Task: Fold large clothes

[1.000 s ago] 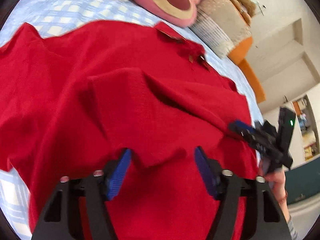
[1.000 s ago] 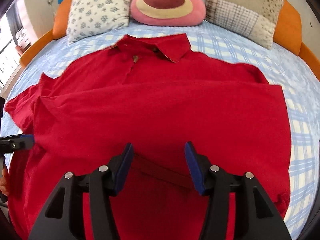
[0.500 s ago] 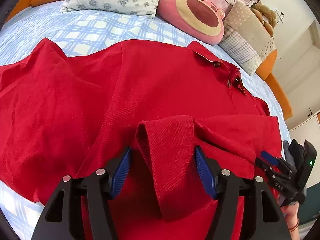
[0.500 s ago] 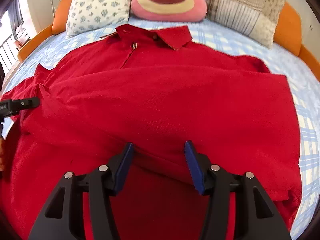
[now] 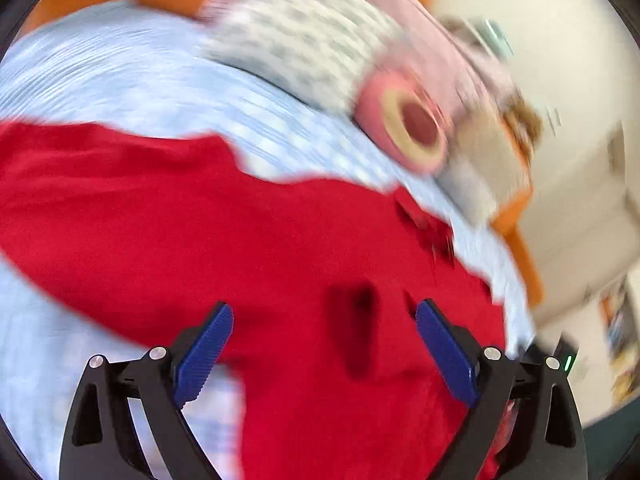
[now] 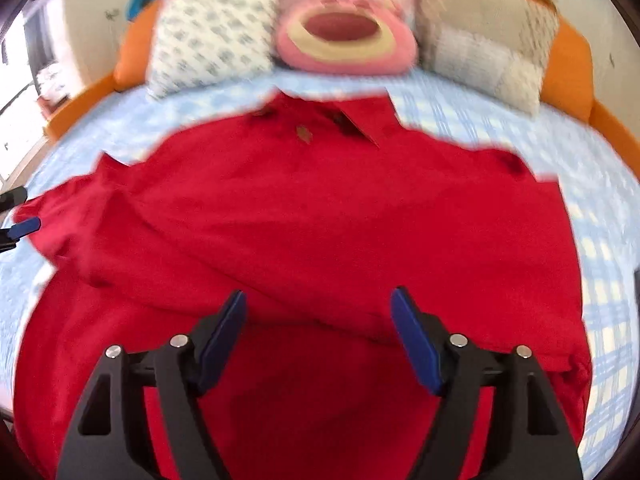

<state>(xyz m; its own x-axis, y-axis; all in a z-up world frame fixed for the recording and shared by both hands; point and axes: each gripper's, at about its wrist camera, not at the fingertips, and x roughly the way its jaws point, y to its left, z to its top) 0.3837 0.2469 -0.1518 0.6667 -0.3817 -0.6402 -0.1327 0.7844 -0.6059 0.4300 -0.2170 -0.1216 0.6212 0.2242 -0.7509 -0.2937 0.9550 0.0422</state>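
Right hand-held gripper [image 6: 318,334]: blue pads spread wide, released, nothing between them, poised over the near part of the garment.

Left hand-held gripper [image 5: 322,350]: likewise released, pads apart, above the garment; this view is heavily blurred.

Red polo shirt [image 6: 320,220]: large, solid red, lying on the bed [image 6: 600,220] with its collar [image 6: 360,114] toward the headboard end. Lower portion folded up over the body, forming a soft fold edge running across just ahead of the right gripper's pads. One sleeve extends toward the bed's left edge. Surface lightly creased.

Bed: blue-and-white checked cover.

Far end: floral pillow [image 6: 212,40], pink plush cushion [image 6: 344,40], patchwork pillow [image 6: 488,32], orange headboard [image 6: 572,64].
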